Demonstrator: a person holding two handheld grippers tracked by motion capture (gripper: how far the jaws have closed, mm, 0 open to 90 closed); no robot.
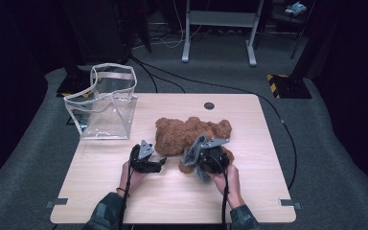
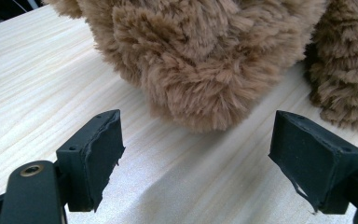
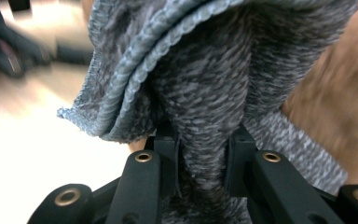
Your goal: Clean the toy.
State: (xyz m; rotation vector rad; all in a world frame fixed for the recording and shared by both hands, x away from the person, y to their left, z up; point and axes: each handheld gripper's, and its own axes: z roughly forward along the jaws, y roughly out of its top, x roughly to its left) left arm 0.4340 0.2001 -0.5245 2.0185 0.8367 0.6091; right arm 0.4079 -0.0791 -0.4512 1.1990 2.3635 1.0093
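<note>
A brown plush teddy bear (image 1: pixel 187 133) lies in the middle of the light wooden table (image 1: pixel 249 191). My right gripper (image 1: pixel 194 162) is at the bear's near right side, shut on a bunched fold of grey knit cloth (image 1: pixel 191 154). In the right gripper view the grey knit cloth (image 3: pixel 200 93) rises pinched between the jaws of the right gripper (image 3: pixel 203 158), with brown plush (image 3: pixel 335 93) blurred behind it. My left gripper (image 1: pixel 160 161) rests at the bear's near left side. In the left gripper view it (image 2: pixel 196 144) stands open, with bare table between its jaws and the bear's fur (image 2: pixel 200 56) just beyond them.
A clear plastic bag (image 1: pixel 105 103) with white trim stands upright at the table's far left corner. A dark round hole (image 1: pixel 209 105) sits near the far edge. Cables and a stand's legs (image 1: pixel 218 48) lie on the grey floor beyond the table.
</note>
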